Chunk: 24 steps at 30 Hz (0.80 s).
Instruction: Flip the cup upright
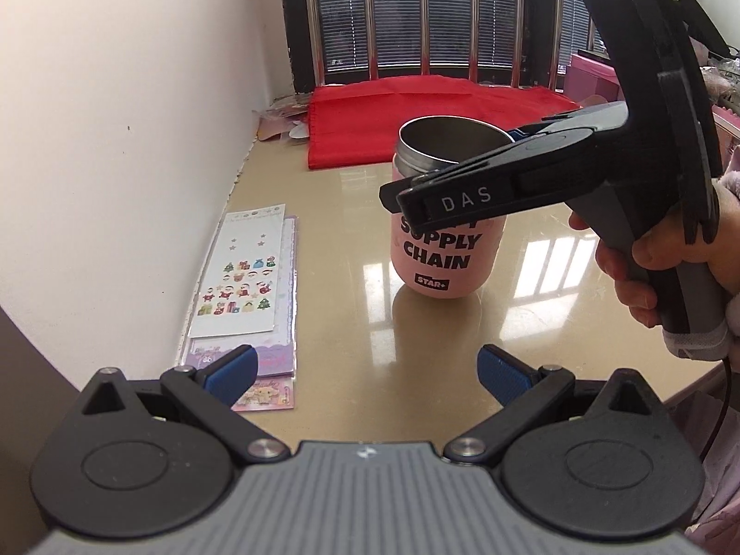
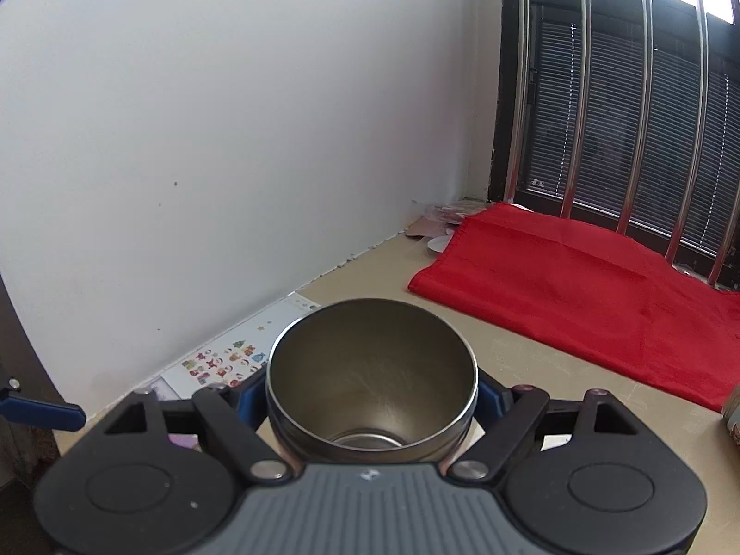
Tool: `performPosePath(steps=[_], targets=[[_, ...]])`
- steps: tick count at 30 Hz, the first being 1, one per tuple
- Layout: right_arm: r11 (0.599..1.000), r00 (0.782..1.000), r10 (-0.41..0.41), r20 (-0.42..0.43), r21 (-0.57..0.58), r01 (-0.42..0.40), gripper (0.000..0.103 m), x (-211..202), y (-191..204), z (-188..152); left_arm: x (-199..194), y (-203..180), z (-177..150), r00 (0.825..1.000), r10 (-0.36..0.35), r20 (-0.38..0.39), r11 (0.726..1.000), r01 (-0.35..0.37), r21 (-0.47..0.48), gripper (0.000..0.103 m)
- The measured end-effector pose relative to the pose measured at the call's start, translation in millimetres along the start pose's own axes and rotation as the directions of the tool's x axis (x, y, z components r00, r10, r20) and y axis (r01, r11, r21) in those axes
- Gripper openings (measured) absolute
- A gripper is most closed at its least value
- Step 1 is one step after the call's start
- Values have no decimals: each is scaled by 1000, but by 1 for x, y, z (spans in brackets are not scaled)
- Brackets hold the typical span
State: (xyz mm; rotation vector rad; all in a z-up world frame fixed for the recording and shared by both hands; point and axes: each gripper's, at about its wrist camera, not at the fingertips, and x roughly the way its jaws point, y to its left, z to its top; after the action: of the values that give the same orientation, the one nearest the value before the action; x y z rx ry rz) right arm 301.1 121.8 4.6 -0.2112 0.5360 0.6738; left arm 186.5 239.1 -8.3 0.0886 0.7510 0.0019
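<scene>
Your right gripper [image 1: 455, 162] clamped the cup [image 1: 441, 249] upright on the table [image 1: 532, 286]; left gripper [image 1: 365, 370] hung released, near side.

We see bare counter [image 1: 532, 286] right of the cup [image 1: 441, 249] | sticker sheets [image 1: 243, 273] block left | red cloth [image 1: 434, 111] behind | right gripper [image 1: 455, 157] over cup.

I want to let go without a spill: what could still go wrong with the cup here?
1. The right gripper pinches the pink cup only at its metal rim; opening unevenly could tip it.
2. The glossy table looks slick, so a nudge may slide it toward the sticker sheets.
</scene>
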Motion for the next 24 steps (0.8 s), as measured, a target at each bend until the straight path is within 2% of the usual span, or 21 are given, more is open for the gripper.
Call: performPosePath(steps=[7,8,9,11,14,18,21,24], targets=[[1000,999,-15,-42,10,16,85,13,-2,-2,5,-6,2,1000,-3,-19,1000,3,29,103],[1000,999,-3,-33,22,4,88,11,-4,-3,3,-6,2,1000,-3,-15,1000,3,31,103],[999,1000,4,-21,34,-3,97,9,-7,-4,1,-7,3,1000,-1,-12,999,2,32,103],[997,1000,8,22,72,-10,101,-3,-13,-5,-3,-10,4,1000,5,-4,999,-5,35,103],[993,990,35,137,107,-50,101,-46,-22,-9,-15,-18,5,1000,7,19,999,-8,52,103],[993,943,-2,332,109,-36,103,-128,-33,-28,-38,-38,6,997,5,76,998,-9,55,103],[996,918,-52,392,92,17,103,-180,-38,-50,-58,-59,4,991,-2,136,999,-4,46,103],[991,917,-104,384,123,61,103,-221,-46,-77,-77,-85,-4,981,-4,196,1000,1,16,103]])
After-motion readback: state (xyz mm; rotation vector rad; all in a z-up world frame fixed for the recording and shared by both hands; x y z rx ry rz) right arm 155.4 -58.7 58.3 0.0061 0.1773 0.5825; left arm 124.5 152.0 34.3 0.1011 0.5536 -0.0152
